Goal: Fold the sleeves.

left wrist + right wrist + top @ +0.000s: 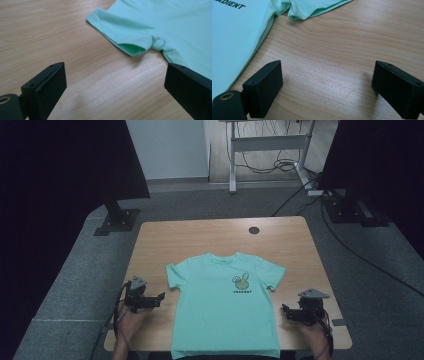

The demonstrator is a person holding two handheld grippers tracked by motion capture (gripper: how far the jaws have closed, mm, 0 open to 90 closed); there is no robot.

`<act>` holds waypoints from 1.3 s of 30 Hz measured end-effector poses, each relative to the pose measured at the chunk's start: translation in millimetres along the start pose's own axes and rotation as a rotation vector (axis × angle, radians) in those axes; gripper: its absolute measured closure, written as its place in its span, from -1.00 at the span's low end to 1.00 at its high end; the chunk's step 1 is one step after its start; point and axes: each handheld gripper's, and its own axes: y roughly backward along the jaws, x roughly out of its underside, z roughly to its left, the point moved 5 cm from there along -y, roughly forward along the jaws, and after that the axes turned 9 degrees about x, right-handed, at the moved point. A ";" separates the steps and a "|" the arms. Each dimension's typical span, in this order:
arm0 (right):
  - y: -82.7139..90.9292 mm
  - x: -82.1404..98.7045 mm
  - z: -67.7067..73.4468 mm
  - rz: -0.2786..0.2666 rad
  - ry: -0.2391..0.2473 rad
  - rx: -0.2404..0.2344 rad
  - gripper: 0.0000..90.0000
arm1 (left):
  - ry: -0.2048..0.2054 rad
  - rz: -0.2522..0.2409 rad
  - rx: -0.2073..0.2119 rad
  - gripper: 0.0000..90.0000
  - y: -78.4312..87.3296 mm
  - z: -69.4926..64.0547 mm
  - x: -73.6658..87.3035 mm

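T-shirt (225,305), mint green, lies spread flat and face up on the wooden desk (165,240), its collar toward the far edge and its hem reaching the near edge, where it hangs slightly over. It sits about midway between the left and right edges. Both short sleeves are spread out to the sides. A small yellow-green print with a dark line of lettering beneath it (242,283) sits on the chest, on the side nearer the right edge.

The left claw (161,297) rests near the left edge of the desk, just beside the shirt's left flank and below its sleeve, with the person's hand behind it at the near edge. Its jaws stand wide apart with bare wood between them, holding nothing. In the left gripper view the left sleeve (120,32) lies ahead of the jaws, its cuff slightly lifted at the armpit fold, and the right-hand jaw stands close to the shirt's side seam.

The right claw (285,312) rests near the right edge, close to the near right corner, just beside the shirt's other flank. Its jaws are also spread wide and empty over bare wood. In the right gripper view the right sleeve (317,7) lies bunched ahead.

A round dark grommet (254,230) sits in the desk near the far edge.
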 end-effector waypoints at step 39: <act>-1.8 0.2 -0.7 0.017 -0.007 0.010 -0.94 | 0.002 -0.016 0.008 -0.90 -38.7 23.3 -42.5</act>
